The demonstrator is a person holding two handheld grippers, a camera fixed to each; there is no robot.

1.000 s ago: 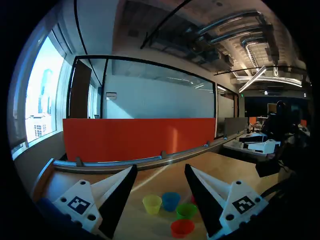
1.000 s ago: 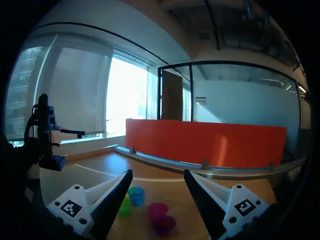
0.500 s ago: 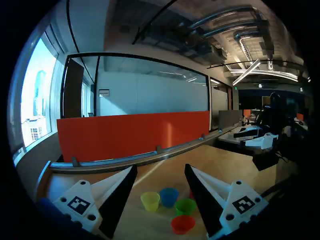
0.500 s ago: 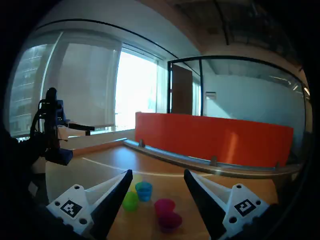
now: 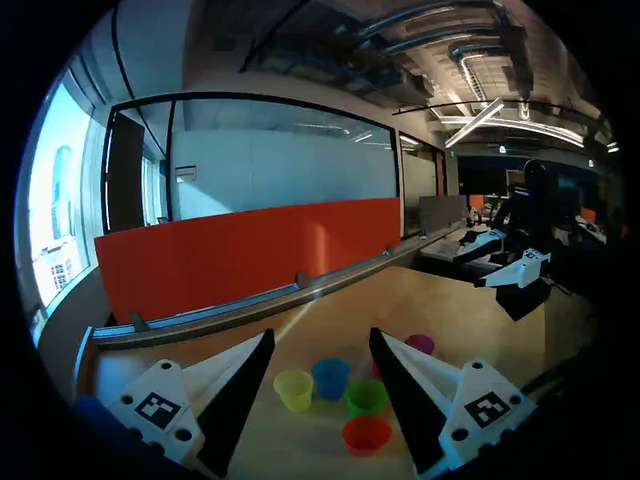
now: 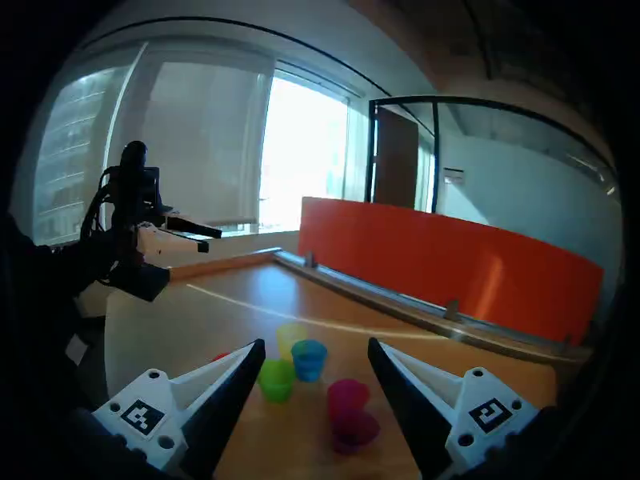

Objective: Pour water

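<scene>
Your left tongs stand wide apart. Both fingers point forward and slightly down over the desk, and they grip nothing. Low in the left gripper view, between and just beyond the fingers, the cups stand upright on the desk:
- yellow cup at left
- blue cup just beside it
- green cup to the right
- red cup nearest the lower edge
- magenta cup past the right-hand finger

Whether any cup holds water cannot be told.

Your right tongs are likewise wide and closed on nothing. At lower centre of the right gripper view, the yellow, blue and green cups cluster between the fingers. The magenta cup stands right of them, with a darker magenta cup just in front of it, seemingly touching.

At mid-right of the left gripper view, the right tongs appear farther off. A dark sleeve holds them above the desk, fingers spread and aimed toward frame left. At mid-left of the right gripper view, the left tongs are raised above the desk's edge, fingers spread and aimed toward frame right.

An orange partition runs along the desk's far edge. A bright window fills the upper centre of the right gripper view.
</scene>
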